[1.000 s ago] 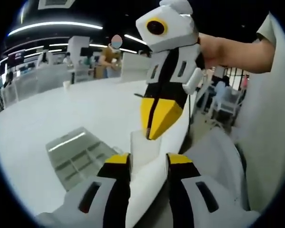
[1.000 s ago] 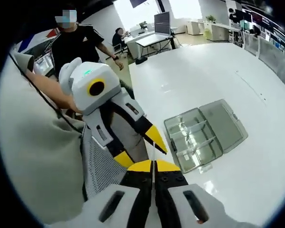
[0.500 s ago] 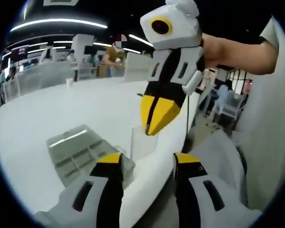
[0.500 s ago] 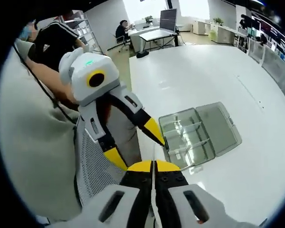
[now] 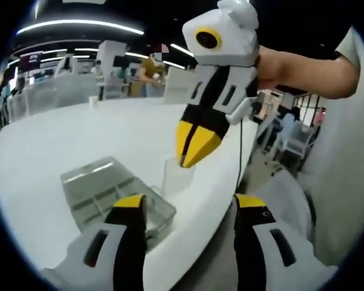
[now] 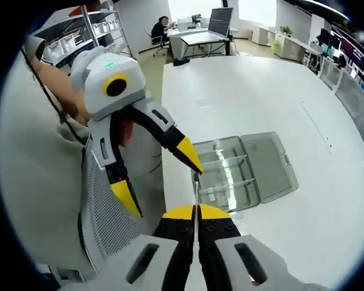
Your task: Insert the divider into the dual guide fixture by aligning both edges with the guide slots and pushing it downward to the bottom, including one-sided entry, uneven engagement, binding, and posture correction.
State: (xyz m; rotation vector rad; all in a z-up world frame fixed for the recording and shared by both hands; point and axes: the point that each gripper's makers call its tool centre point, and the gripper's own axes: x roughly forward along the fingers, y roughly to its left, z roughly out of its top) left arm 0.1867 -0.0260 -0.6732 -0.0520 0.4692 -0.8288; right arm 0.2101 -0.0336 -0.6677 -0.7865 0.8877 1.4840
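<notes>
Left gripper (image 5: 188, 209) let go, jaws spread wide now; right gripper (image 5: 192, 145) pinching thin clear plastic divider (image 5: 175, 177); clear compartmented plastic box (image 6: 242, 171) lies open, dividers inside.

I count two grippers with yellow tips: my left gripper (image 6: 160, 182) and my right gripper (image 5: 192, 144). I see one thin clear plastic divider sheet (image 5: 177, 177). I see one clear plastic box with its lid open (image 6: 242, 170), and I count about three clear walls standing inside it. I see one big white table (image 6: 254, 97). Far away I count one dark computer screen (image 6: 221, 19).
</notes>
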